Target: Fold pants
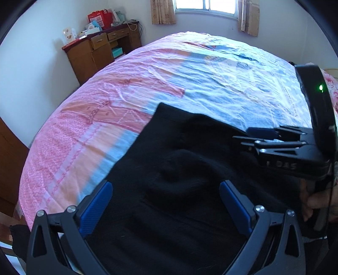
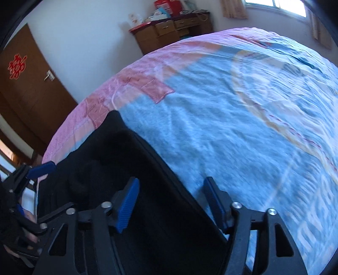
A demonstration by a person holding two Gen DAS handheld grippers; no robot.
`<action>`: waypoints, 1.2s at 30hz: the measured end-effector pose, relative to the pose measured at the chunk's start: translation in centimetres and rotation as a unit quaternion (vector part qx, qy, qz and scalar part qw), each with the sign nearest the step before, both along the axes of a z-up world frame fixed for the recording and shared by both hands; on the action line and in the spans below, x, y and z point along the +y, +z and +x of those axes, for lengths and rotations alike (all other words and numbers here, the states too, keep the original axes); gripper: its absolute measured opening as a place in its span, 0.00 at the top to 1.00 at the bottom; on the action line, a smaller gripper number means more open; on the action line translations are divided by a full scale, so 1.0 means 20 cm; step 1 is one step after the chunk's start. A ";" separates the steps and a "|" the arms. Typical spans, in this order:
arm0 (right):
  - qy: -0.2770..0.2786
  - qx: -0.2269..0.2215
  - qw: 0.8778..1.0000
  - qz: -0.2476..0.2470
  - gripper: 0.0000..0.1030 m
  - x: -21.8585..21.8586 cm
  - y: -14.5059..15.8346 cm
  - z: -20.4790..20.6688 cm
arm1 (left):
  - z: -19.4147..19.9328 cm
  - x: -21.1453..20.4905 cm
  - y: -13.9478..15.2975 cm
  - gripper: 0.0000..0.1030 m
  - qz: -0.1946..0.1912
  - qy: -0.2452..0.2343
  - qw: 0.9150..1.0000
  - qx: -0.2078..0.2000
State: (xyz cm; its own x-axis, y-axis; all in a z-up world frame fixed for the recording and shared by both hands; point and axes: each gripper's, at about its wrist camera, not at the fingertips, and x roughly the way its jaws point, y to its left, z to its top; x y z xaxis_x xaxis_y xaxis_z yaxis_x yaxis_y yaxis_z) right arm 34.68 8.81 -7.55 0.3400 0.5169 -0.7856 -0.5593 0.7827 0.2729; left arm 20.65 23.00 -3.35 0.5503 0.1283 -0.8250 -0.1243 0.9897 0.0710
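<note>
Black pants [image 1: 169,190] lie rumpled on the near part of the bed, and their far corner reaches onto the pink and blue cover. My left gripper [image 1: 166,190] hangs over the middle of the cloth, open wide, with nothing pressed between its blue pads. My right gripper [image 2: 171,190] is open too. It sits over the right edge of the pants [image 2: 126,169], which runs between its fingers with blue cover showing beside it. In the left wrist view the right gripper [image 1: 245,137] comes in side-on from the right. A left gripper pad [image 2: 42,168] shows at the left of the right wrist view.
The bed cover [image 1: 190,74] stretches far beyond the pants. A wooden desk [image 1: 101,48] piled with boxes stands against the far wall under a curtained window [image 1: 207,6]. A brown door [image 2: 31,84] is at the left. A hand [image 1: 316,203] grips the right tool's handle.
</note>
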 end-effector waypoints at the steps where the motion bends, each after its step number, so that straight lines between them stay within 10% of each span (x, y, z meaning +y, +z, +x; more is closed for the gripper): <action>1: 0.008 -0.016 1.000 -0.013 0.62 0.03 0.00 -0.01 | -0.01 0.01 0.00 0.00 0.002 0.001 1.000 -0.001; 5: 0.037 -0.030 0.999 -0.026 0.95 0.10 0.02 -0.07 | -0.06 0.09 0.05 0.00 -0.014 0.006 1.000 -0.011; 14: 0.052 -0.077 0.994 0.057 0.95 0.14 0.32 -0.43 | -0.27 0.25 0.17 0.00 -0.109 -0.025 0.993 -0.045; 21: 0.080 -0.102 0.989 0.070 0.95 0.23 0.24 -0.82 | -0.34 0.25 0.16 0.00 -0.199 -0.049 0.978 -0.043; 33: 0.031 -0.090 0.990 0.106 0.95 0.19 0.19 -0.83 | -0.35 0.22 0.06 0.00 -0.261 -0.015 0.965 -0.036; 36: 0.030 -0.090 0.989 0.110 0.95 0.19 0.19 -0.85 | -0.33 0.27 0.02 0.00 -0.312 0.021 0.949 -0.038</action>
State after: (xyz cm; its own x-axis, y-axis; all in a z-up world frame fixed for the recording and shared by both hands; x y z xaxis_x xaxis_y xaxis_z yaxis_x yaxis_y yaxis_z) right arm 17.69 12.57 -3.71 0.4280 0.6923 -0.5810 -0.6578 0.6795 0.3249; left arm 14.05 28.39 -2.86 0.6168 -0.3486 -0.7057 -0.1456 0.8305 -0.5376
